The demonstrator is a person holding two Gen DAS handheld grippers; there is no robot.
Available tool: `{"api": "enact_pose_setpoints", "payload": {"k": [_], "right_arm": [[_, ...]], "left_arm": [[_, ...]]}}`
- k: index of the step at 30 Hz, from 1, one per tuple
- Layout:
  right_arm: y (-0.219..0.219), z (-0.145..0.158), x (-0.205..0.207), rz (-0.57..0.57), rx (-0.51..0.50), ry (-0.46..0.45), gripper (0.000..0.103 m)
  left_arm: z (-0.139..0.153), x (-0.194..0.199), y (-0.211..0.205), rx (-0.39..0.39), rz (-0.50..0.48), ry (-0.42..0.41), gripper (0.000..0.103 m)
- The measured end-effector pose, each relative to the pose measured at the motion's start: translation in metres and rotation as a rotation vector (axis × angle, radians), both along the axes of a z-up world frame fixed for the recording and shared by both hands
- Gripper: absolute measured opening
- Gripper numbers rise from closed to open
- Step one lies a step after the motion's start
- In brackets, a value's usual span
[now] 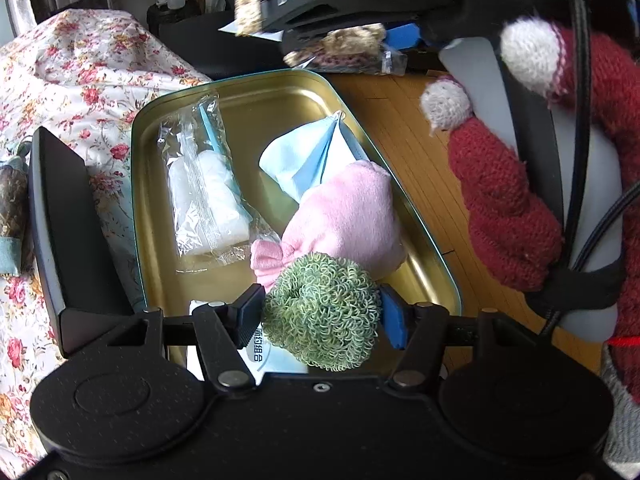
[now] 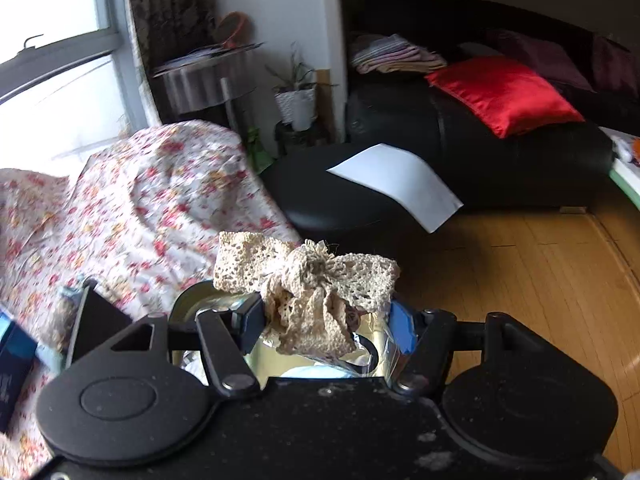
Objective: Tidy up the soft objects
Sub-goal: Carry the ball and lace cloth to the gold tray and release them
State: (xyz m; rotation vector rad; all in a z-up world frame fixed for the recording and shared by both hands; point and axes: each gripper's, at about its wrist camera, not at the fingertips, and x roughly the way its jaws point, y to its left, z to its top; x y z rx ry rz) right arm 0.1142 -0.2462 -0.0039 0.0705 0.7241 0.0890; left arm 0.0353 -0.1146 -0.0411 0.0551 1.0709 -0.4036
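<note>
My left gripper is shut on a green curly scrunchie, held just above the near end of a gold metal tray. In the tray lie a pink plush piece, a light blue folded cloth and a clear packet of white items. My right gripper is shut on a beige lace bow in a clear bag, held above the tray's far end; it also shows at the top of the left wrist view.
The tray sits on a floral cloth beside wooden floor. A red knitted glove covers the hand on the right gripper. A black sofa with a red cushion and white paper stands beyond.
</note>
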Motion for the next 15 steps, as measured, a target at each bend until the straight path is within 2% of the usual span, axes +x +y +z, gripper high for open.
{"api": "enact_pose_setpoints", "payload": {"k": [5,15], "right_arm": [[0.003,-0.004,0.001,0.062,-0.023,0.040,0.063],[-0.017,-0.005,0.004,0.015,0.000,0.071,0.063]], "left_arm": [[0.001,0.001,0.001,-0.003,0.010,-0.006,0.057],[-0.001,-0.003,0.002,-0.007,0.005,-0.014,0.057]]}}
